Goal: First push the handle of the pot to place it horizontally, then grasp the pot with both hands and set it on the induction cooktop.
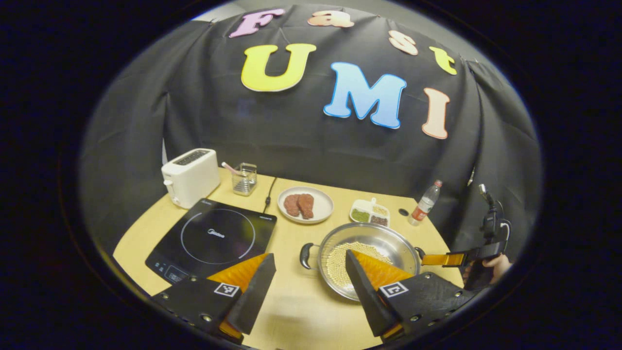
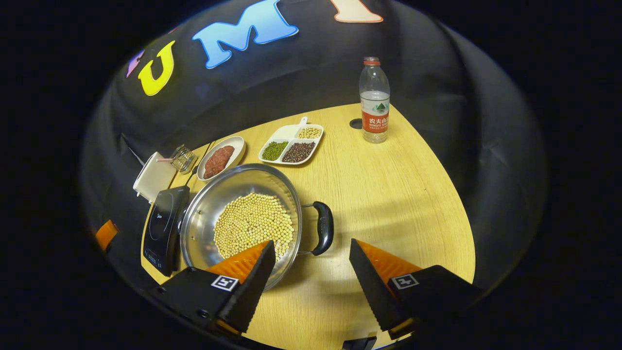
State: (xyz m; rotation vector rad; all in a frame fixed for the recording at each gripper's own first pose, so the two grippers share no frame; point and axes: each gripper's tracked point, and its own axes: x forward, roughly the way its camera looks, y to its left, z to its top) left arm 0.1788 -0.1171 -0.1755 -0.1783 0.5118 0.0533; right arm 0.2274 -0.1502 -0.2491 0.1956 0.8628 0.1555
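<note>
A steel pot (image 1: 384,240) holding soybeans (image 1: 340,260) sits on the wooden table, right of the black induction cooktop (image 1: 214,238). Its two black handles point left (image 1: 306,256) and right (image 1: 420,252). My left gripper (image 1: 310,255) is open, and the left handle lies just ahead between its fingertips. In the right gripper view, my right gripper (image 2: 312,243) is open too, with the pot's near handle (image 2: 323,228) just beyond its tips and the pot (image 2: 233,194) to the left. The right gripper (image 1: 444,259), held by a hand (image 1: 495,265), reaches toward the right handle.
Along the back stand a white toaster (image 1: 190,176), a wire holder (image 1: 244,179), a plate of meat (image 1: 305,205), a divided dish of beans (image 1: 370,213) and a water bottle (image 1: 424,203). The cooktop (image 2: 163,228) touches or nearly touches the pot's far side.
</note>
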